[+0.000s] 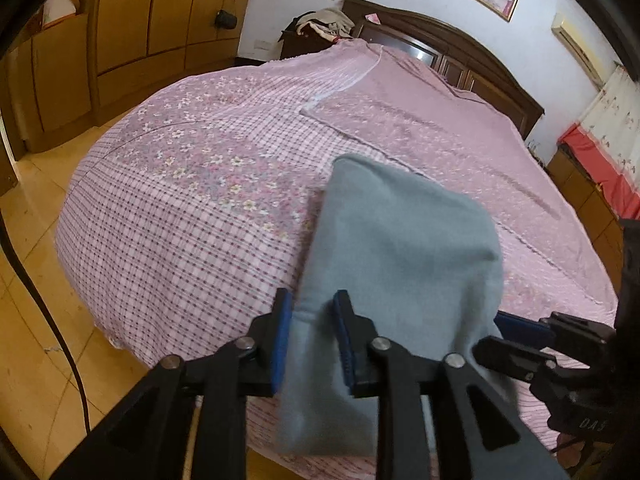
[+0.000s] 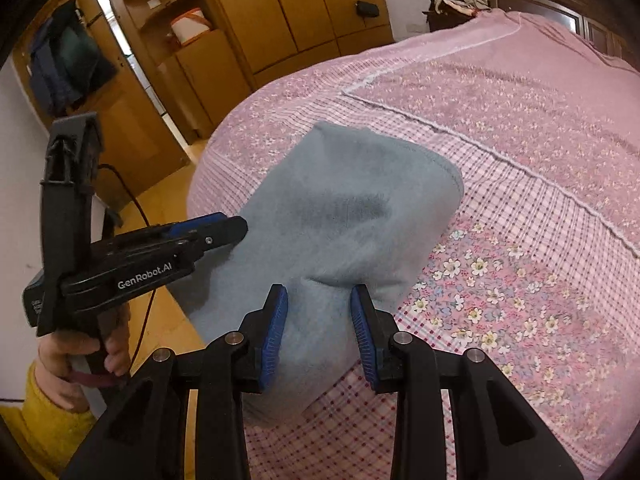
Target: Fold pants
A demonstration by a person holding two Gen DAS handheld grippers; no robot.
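The grey-blue pants are bunched into a folded bundle raised over the near edge of the bed, their far end resting on the bedspread. My left gripper has the cloth's left edge between its blue pads; the jaws stand apart and the cloth looks loose there. In the right wrist view my right gripper is shut on the pants, with a pinched crease just ahead of the pads. The left gripper comes in from the left at the bundle's side, held by a hand in a yellow sleeve. The right gripper shows low right.
The bed carries a pink checked and flowered spread, with a dark wooden headboard at the far end. Wooden wardrobes line the wall beyond a strip of tiled floor. A black cable hangs at the left.
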